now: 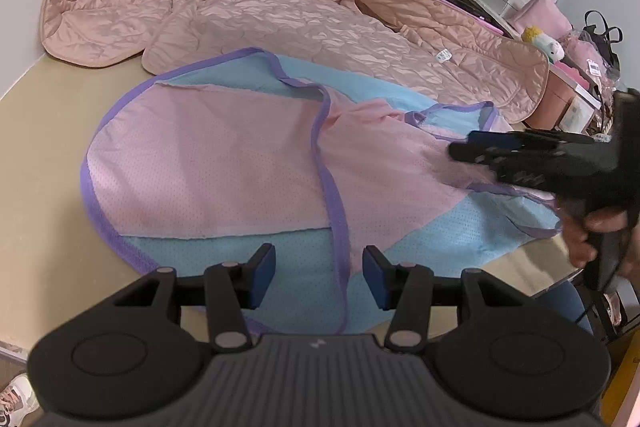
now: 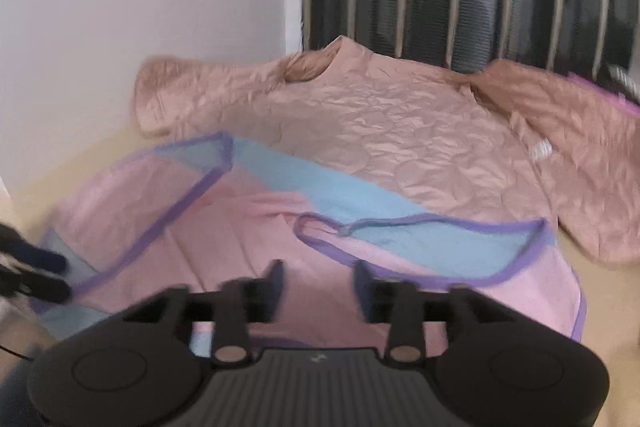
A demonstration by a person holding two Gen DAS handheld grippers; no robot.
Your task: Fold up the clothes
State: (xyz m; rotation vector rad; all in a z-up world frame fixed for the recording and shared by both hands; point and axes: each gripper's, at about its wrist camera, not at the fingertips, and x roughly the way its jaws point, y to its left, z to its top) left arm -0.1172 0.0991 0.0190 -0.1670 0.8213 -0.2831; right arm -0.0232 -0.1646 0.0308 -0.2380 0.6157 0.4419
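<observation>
Presently the pink-and-blue mesh garment (image 1: 224, 163) lies on the table (image 1: 44, 163), partly folded, with one flap turned over. Left gripper (image 1: 319, 277) and right gripper (image 2: 319, 291) both stand apart, holding nothing. The quilted jacket (image 1: 304, 23) behind lies unfolded; most folding remains.

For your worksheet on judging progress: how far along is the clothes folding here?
Done: the pink and blue mesh garment has flaps folded inward. In hand: nothing; the left gripper and right gripper are open above it. Left: finishing that fold, then the quilted pink jacket, spread flat behind.
</observation>
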